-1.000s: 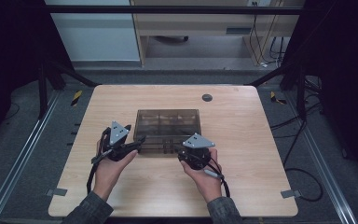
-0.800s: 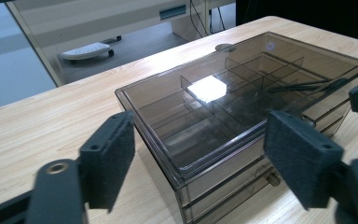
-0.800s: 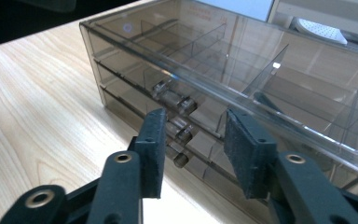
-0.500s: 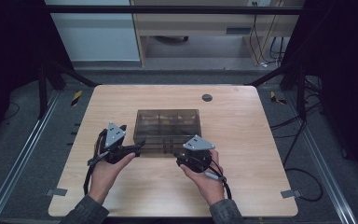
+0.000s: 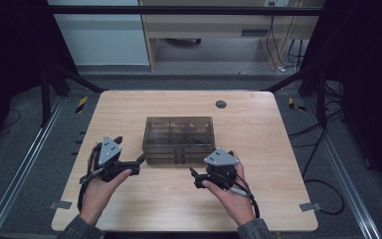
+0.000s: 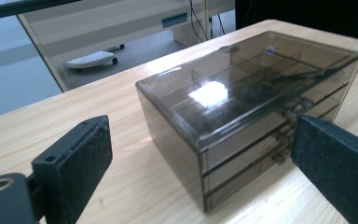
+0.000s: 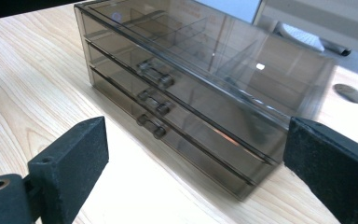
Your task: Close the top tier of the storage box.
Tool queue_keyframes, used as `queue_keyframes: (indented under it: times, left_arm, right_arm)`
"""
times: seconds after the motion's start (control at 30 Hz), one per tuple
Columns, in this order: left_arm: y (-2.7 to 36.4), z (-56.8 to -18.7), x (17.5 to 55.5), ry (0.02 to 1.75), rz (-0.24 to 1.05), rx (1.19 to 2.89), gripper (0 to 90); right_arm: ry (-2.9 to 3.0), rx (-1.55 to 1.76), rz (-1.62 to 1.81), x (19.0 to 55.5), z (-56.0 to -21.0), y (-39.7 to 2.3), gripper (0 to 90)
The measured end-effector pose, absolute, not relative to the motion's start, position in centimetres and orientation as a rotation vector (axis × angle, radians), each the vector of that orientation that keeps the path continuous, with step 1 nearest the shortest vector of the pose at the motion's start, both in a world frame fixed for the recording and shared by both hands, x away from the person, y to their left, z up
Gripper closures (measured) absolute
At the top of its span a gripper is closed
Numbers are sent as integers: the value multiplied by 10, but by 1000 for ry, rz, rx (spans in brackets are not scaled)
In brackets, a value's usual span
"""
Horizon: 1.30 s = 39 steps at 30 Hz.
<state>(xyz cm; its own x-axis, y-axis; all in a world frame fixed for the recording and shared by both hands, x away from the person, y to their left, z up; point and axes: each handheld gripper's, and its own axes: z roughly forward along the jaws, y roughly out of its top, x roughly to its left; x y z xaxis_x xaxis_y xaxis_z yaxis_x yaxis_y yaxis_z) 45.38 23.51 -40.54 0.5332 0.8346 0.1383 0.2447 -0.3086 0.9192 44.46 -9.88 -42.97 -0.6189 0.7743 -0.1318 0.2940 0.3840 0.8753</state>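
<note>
Both hands have slid back toward the near edge since a second ago, off the box corners. Big wooden table (image 5: 129, 107), and mid-table sits the smoky see-through drawer box (image 5: 179, 139): three shut drawers, divided tray on top. Looks like light, stiff, slick plastic (probably scoots if pushed), so I'd pinch a little drawer handle (image 7: 156, 74). Left gripper (image 5: 140, 159) and right gripper (image 5: 193, 173) both have jaws spread wide, holding nothing.

No legible text or labels anywhere
</note>
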Motion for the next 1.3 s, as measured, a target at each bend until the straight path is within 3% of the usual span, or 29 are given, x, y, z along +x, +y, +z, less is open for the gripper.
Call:
queue_keyframes:
  times: [0.47,1.3]
  left_arm:
    - [267,-416,444,875,809,1842,29]
    - [314,-458,453,941,841,1845,32]
  right_arm:
    - [2049,964,1173,437,-425,-146,68]
    - [1986,1119,1059,444,-470,-222,66]
